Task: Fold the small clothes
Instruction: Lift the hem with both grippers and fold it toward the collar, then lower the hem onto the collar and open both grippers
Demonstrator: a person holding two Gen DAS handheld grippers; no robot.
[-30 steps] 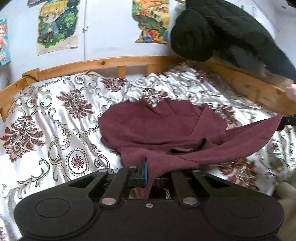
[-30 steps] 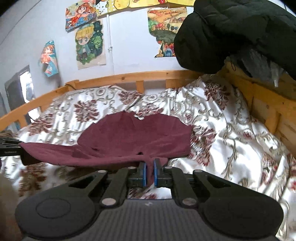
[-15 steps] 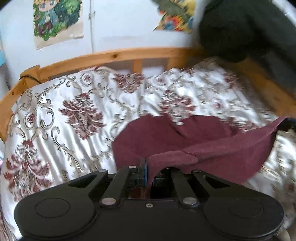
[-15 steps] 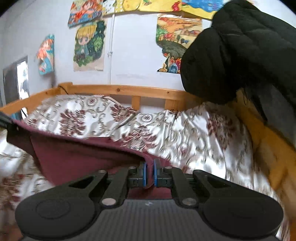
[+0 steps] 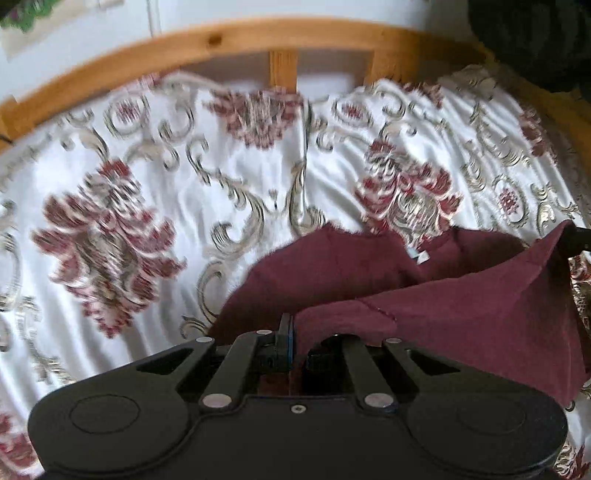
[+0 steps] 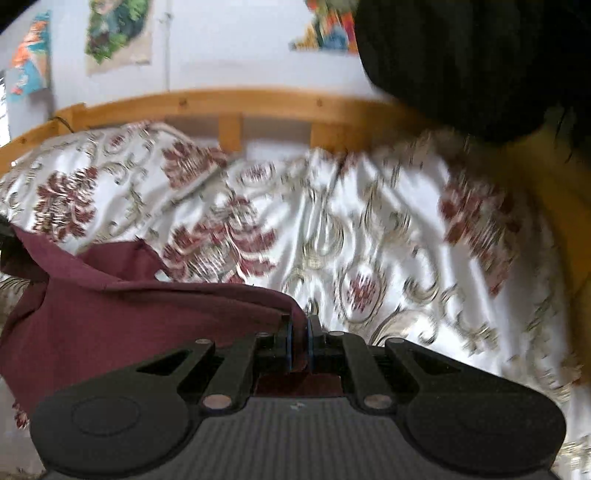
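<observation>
No writing can be read anywhere (the wall posters (image 6: 118, 35) show only blurred cartoon art).

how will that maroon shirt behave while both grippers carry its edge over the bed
Likely floppy: the maroon shirt sags between the left gripper and right gripper. Probably light, since thin pinches at the hem hold it. It may slide on the glossy bedspread.

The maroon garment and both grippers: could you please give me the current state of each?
Maroon garment: partly lifted off the bedspread, one edge stretched between the grippers, the rest lying on the bed.
Left gripper: shut on the garment's edge.
Right gripper: shut on the garment's edge.
</observation>
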